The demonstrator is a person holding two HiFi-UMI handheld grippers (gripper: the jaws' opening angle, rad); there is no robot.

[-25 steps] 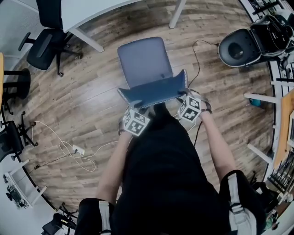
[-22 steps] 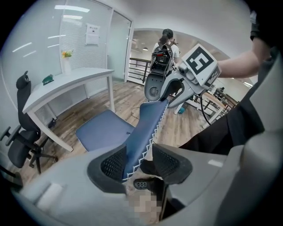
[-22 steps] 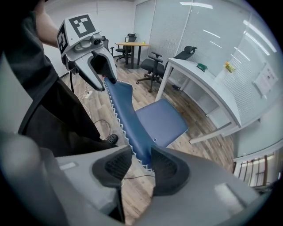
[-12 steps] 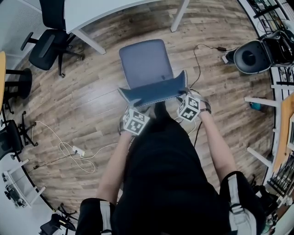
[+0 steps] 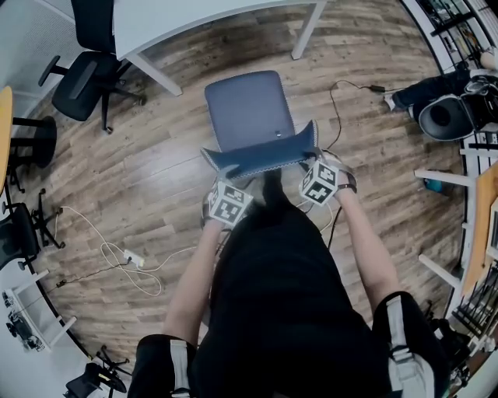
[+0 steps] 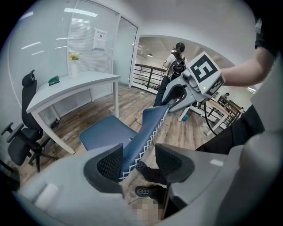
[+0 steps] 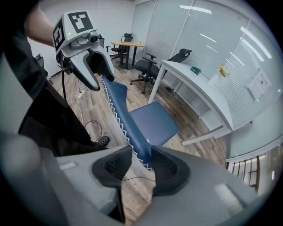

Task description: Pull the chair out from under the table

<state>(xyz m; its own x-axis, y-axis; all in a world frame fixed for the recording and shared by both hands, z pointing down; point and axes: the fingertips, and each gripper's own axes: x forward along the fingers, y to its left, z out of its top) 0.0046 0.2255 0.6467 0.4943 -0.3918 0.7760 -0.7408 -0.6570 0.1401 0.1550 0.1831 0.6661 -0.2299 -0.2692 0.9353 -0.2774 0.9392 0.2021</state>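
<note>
Wood-plank floor [image 5: 156,171] fills the head view, with a white table [image 5: 194,15] at 12 o'clock. Black office chair [image 5: 78,82] at 10 o'clock. White cable [image 5: 117,256] lies loose on the boards at 8 o'clock. Both are well apart from the work.

Left gripper [image 6: 139,156]: jaws spread wide, and they have just been opening. The top edge of the backrest [image 6: 148,128] runs between them, close to one pad with a clear gap on the other side. No pinch.

Blue chair [image 5: 249,109] at centre, seat toward 12 o'clock, backrest toward the person at 6 o'clock. The whole seat shows on open floor. Its far edge is near the table but not under it.

Right gripper [image 7: 142,154]: jaws drawn in narrow, pinching the backrest's other top corner. Pads look to be on both faces, as far as its own view shows.

Judgement: the pull looks done or all but done, since the chair is out. The left side is letting go. What is left seems to be the right-side release, and perhaps a little more clearance from the table.
</note>
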